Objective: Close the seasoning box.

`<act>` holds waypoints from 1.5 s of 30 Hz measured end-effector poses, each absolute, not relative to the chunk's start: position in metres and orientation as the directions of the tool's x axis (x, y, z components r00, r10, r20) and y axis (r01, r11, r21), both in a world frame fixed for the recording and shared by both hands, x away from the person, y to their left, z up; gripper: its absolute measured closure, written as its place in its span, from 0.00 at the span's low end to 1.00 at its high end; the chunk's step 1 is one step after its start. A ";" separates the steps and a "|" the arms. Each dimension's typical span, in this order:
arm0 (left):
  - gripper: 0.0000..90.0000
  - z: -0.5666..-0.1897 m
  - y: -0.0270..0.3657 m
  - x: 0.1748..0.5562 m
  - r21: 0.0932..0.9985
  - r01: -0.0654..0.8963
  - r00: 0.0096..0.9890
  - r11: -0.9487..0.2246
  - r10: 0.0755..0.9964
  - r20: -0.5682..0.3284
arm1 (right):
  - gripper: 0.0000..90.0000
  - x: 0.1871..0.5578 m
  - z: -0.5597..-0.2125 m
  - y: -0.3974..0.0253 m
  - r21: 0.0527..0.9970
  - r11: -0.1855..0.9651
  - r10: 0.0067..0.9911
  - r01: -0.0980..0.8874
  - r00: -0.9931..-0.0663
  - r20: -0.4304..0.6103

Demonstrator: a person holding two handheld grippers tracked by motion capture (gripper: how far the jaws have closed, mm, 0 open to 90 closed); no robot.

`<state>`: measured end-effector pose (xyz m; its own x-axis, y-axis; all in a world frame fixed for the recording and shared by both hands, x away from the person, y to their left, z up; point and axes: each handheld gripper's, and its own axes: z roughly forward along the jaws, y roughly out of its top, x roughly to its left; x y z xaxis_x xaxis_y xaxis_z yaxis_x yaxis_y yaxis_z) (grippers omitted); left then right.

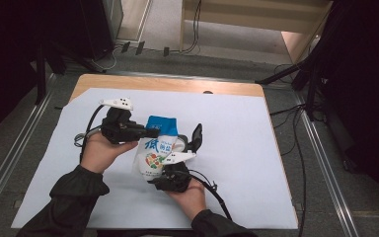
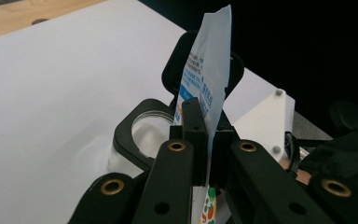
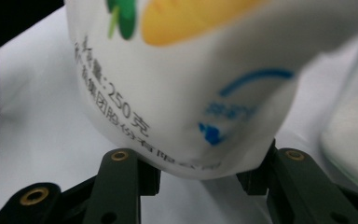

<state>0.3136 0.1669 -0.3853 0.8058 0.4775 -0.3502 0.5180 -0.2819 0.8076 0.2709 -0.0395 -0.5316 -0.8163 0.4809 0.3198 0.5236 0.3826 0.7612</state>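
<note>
Two grippers meet on one soft plastic pouch (image 1: pixel 155 148) above the middle of the tabletop (image 1: pixel 168 85), which is pale wood covered by a smooth white sheet (image 1: pixel 242 148). The pouch is white and glossy with a blue band across its top, blue characters and a bright patch of green, orange and red print lower down. It stands roughly upright between the two hands, lifted or resting near the sheet; I cannot tell which.

The left gripper (image 1: pixel 150 132) has its black fingers (image 2: pixel 193 126) pressed together on the thin flat edge of the pouch near the top, so the film stands up as a narrow blade in the left gripper view. The right gripper (image 1: pixel 170 170) comes from below, and its fingers (image 3: pixel 121 172) sit on either side of the rounded, bulging bottom of the pouch, clamped against it. Small black print there reads 250.

Just beside the pouch, under a black ring-shaped part, is a clear round container (image 2: pixel 149 135) with a glassy rim. A flat white three-cornered plate (image 2: pixel 265 119) with small screws tops the right gripper. Dark ribbed sleeves (image 1: pixel 76 190) cover both forearms.
</note>
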 end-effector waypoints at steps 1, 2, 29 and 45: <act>1.00 -0.384 0.168 0.313 0.808 0.521 0.804 -0.276 0.475 -0.356 | 0.66 0.271 -0.531 -0.040 0.761 0.377 0.482 0.528 -0.813 0.325; 1.00 -0.383 0.169 0.313 0.810 0.524 0.800 -0.263 0.478 -0.362 | 0.65 0.271 -0.529 -0.041 0.763 0.378 0.483 0.525 -0.815 0.321; 1.00 -0.366 0.210 0.304 0.837 0.522 0.748 -0.166 0.560 -0.355 | 0.54 0.262 -0.487 -0.104 0.783 0.419 0.423 0.459 -0.862 0.279; 1.00 -0.384 0.242 0.333 0.835 0.537 0.671 -0.119 0.661 -0.337 | 0.54 0.274 -0.473 -0.147 0.781 0.406 0.475 0.475 -0.839 0.264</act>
<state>0.3330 0.2415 -0.3837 0.6706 0.6609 -0.3370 0.5370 -0.1189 0.8352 0.2739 -0.1473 -0.4734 -0.8393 0.4755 0.2635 0.4752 0.4062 0.7805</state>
